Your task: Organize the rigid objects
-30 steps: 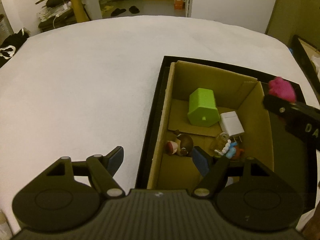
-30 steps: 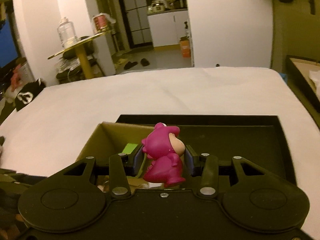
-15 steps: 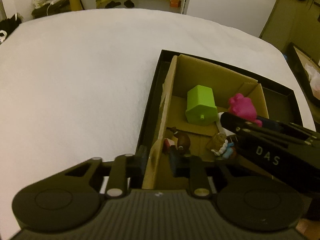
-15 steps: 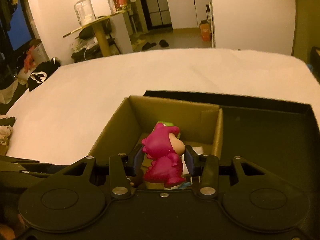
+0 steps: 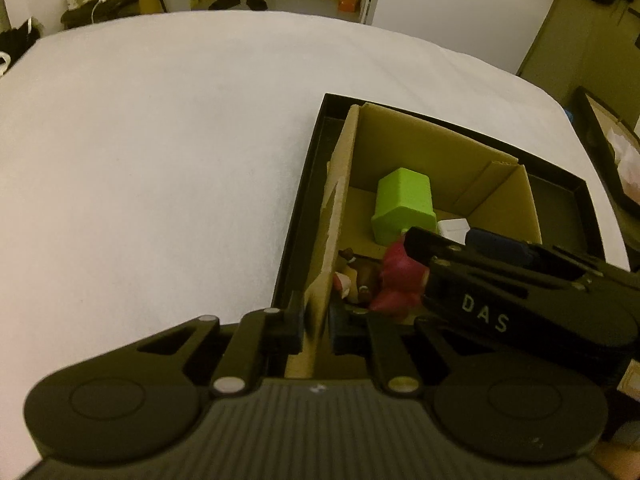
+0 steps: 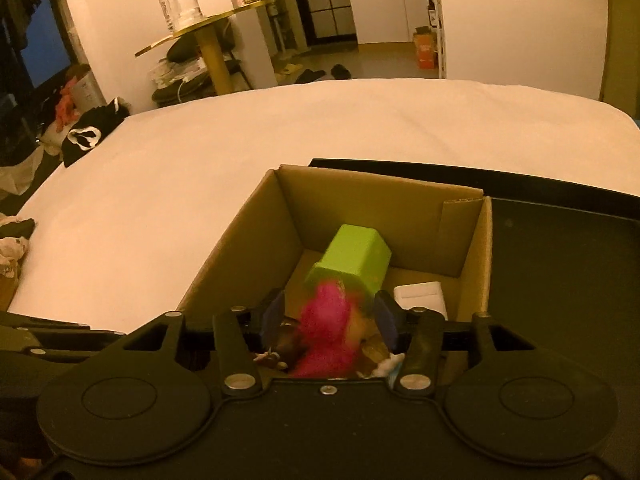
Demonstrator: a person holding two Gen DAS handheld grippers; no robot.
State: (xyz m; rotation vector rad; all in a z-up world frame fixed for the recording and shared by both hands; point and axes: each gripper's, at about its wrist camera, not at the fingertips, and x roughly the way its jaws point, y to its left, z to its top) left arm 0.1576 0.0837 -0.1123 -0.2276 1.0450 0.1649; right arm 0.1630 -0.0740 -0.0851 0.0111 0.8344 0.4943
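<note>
A cardboard box (image 5: 440, 148) (image 6: 380, 196) stands in a black tray (image 5: 304, 200) on the white bed. My left gripper (image 5: 316, 320) is shut on the box's left wall. My right gripper (image 6: 330, 316) (image 5: 436, 240) is over the box with its jaws apart. The pink figure (image 6: 326, 332) (image 5: 396, 276) is blurred between and below the fingers, dropping into the box beside a brown figure (image 5: 362, 276). A green house-shaped block (image 5: 404, 208) (image 6: 352, 260) and a white charger (image 6: 420, 296) (image 5: 454, 226) lie in the box.
The white bed cover (image 5: 160, 160) spreads left of and beyond the tray. The tray's dark right part (image 6: 560, 280) lies right of the box. A yellow side table (image 6: 208, 40) with a jar stands beyond the bed. A second tray (image 5: 604, 136) sits at the far right.
My left gripper closed on the box's left wall. My right gripper carried the pink figure over the box, then opened; the figure is falling in.
</note>
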